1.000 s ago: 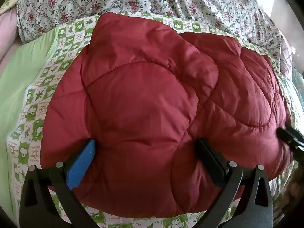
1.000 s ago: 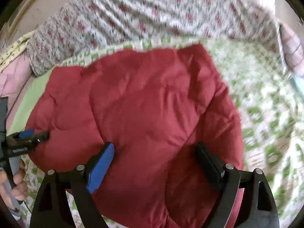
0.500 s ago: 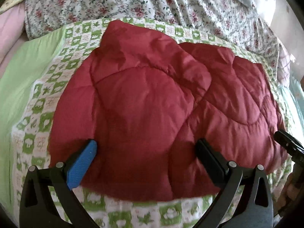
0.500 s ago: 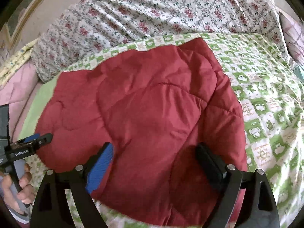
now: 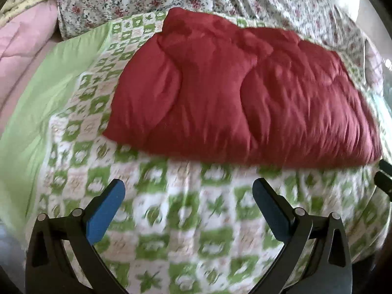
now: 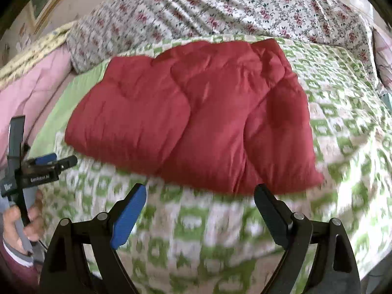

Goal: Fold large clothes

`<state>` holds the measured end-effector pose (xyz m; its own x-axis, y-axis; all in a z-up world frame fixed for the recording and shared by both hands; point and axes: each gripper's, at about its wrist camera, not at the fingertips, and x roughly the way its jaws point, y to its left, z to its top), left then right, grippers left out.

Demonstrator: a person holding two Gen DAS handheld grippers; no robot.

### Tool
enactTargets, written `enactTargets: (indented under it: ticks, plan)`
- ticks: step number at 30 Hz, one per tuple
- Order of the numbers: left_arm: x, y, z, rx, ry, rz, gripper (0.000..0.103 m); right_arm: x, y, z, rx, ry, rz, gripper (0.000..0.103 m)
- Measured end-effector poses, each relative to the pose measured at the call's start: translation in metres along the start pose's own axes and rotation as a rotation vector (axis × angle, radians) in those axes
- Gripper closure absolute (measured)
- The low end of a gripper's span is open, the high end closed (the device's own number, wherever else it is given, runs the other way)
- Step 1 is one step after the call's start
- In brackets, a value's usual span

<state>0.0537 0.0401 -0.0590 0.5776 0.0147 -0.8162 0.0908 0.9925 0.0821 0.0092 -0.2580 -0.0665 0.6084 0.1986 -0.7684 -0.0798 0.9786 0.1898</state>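
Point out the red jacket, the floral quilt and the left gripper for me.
Red jacket [image 5: 245, 93]: left wrist view, middle of its padded top.
Floral quilt [image 6: 245, 7]: right wrist view, its bunched middle.
Left gripper [image 5: 188, 196]: left wrist view, midway between fingertips.

My left wrist camera sits low, just behind its own tongs [image 5: 188, 196], looking forward and down across the bed. Near ground is the green-and-white checked quilt [image 5: 171, 210]; the folded dark red padded garment [image 5: 240, 103] lies beyond, filling mid-frame. The right tongs' tip [image 5: 384, 178] pokes in at the right edge.

My right wrist camera rides behind its tongs [image 6: 199, 198] at similar height and distance, facing the same way from further right. It catches the left tongs [image 6: 61, 159] at its left edge. Both views share garment, quilt and floral sheet [image 6: 232, 12].
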Motion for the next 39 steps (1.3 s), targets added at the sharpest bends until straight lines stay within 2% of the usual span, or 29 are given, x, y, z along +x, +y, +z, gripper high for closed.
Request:
enactTargets:
  ticks: [5,8,11,14,18,21,24,31,39]
  plan:
    - [-0.011,-0.012,-0.016,0.06,0.003,0.037,0.0,-0.004,0.009,-0.018,-0.025,0.032,-0.002,0.012]
    - [-0.021,-0.017,-0.018,0.087,0.004,0.041,0.0,-0.005,0.014,-0.018,-0.043,0.048,0.017,0.012]
    - [-0.036,-0.02,-0.012,0.108,-0.006,0.036,0.0,-0.014,0.022,-0.01,-0.064,0.041,0.038,0.011]
    - [-0.058,-0.021,-0.002,0.122,-0.046,0.018,0.0,-0.028,0.027,0.001,-0.064,0.016,0.063,0.003]
    - [-0.076,-0.022,0.014,0.121,-0.075,0.001,0.0,-0.046,0.03,0.02,-0.08,-0.036,0.048,0.001]
    - [-0.074,-0.029,0.024,0.133,-0.085,0.032,0.0,-0.045,0.029,0.029,-0.083,-0.042,0.04,0.001]
    - [-0.061,-0.037,0.033,0.138,-0.06,0.063,0.0,-0.036,0.026,0.035,-0.071,-0.027,0.039,0.001]
    - [-0.041,-0.047,0.043,0.127,-0.017,0.082,0.0,-0.019,0.013,0.043,-0.039,-0.002,0.041,0.001]
    - [-0.034,-0.049,0.051,0.118,-0.006,0.084,0.0,-0.009,0.009,0.052,-0.024,0.007,0.045,0.001]
